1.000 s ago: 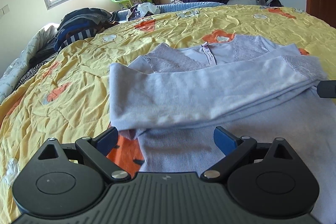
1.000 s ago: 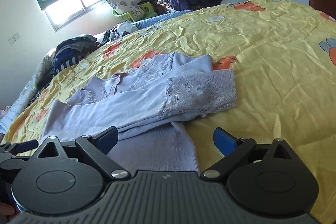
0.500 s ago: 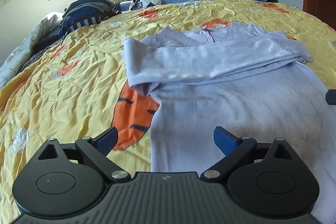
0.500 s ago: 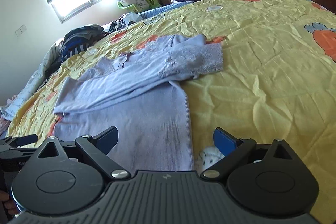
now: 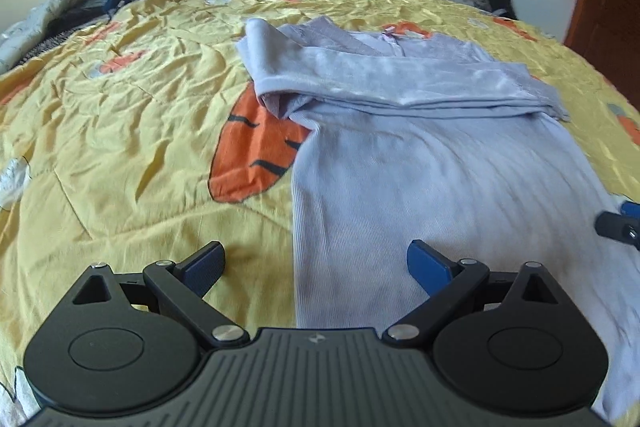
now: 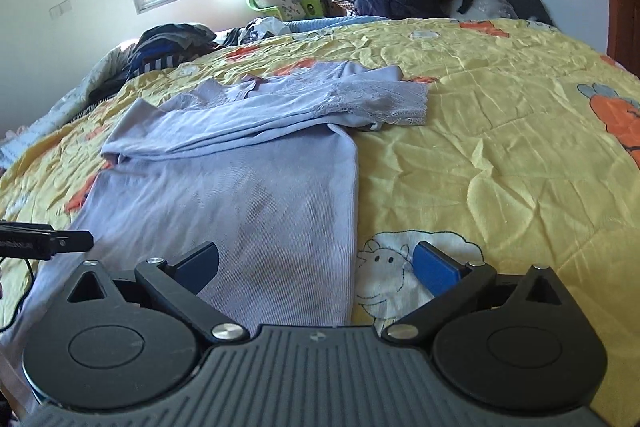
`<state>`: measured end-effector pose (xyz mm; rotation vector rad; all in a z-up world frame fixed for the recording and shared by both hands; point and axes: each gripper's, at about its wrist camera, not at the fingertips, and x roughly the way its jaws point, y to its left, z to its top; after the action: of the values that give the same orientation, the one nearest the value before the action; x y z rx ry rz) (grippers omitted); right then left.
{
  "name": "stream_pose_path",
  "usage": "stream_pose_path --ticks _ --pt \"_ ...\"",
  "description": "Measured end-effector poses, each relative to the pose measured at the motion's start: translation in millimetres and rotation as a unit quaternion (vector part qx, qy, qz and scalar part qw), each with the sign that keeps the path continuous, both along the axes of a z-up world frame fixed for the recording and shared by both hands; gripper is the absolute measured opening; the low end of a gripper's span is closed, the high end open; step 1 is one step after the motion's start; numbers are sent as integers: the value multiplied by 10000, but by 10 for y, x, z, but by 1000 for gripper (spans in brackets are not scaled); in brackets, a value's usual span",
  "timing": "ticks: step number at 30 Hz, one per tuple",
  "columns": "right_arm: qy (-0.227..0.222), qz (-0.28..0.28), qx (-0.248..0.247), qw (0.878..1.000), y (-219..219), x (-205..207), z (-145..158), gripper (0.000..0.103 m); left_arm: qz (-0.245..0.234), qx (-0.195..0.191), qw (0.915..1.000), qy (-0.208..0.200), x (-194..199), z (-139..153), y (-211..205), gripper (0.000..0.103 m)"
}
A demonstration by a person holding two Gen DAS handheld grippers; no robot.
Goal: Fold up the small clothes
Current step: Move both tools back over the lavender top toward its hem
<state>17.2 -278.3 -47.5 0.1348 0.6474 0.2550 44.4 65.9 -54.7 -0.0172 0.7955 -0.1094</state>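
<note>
While both of my grippers hang low over the near end of the lavender top (image 5: 420,179), neither one has cloth in it.

From the left wrist view, my left gripper (image 5: 316,263) stands wide open with nothing pinched; the top's left side edge runs up between the pads, so one pad sits over the yellow quilt (image 5: 120,131) and the other over the ribbed body. The top lies straight ahead, its long axis running away from me toward the collar, with both sleeves (image 5: 380,83) already folded across the chest at the far end. The hem is hidden under my gripper body, so I cannot tell just where it ends.

From the right wrist view, my right gripper (image 6: 316,263) is spread just as wide, its jaws having just opened further, and empty. Here the top's right side edge passes between the pads; the outer pad is over a sheep print (image 6: 400,267) on the quilt.

Each hand looks equally near its own bottom corner, so I judge the coming move to be a two-handed pinch at the hem and a fold away from me toward the sleeves.
</note>
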Motion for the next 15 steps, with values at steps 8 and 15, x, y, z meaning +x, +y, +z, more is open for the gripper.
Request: stream_pose_path --ticks 8,15 --pt "-148 23 583 9982 -167 -69 -22 103 -729 185 9962 -432 -443 -103 201 101" --pt "-261 -25 1789 9835 -478 -80 -96 103 -556 -509 9958 -525 -560 -84 394 103"
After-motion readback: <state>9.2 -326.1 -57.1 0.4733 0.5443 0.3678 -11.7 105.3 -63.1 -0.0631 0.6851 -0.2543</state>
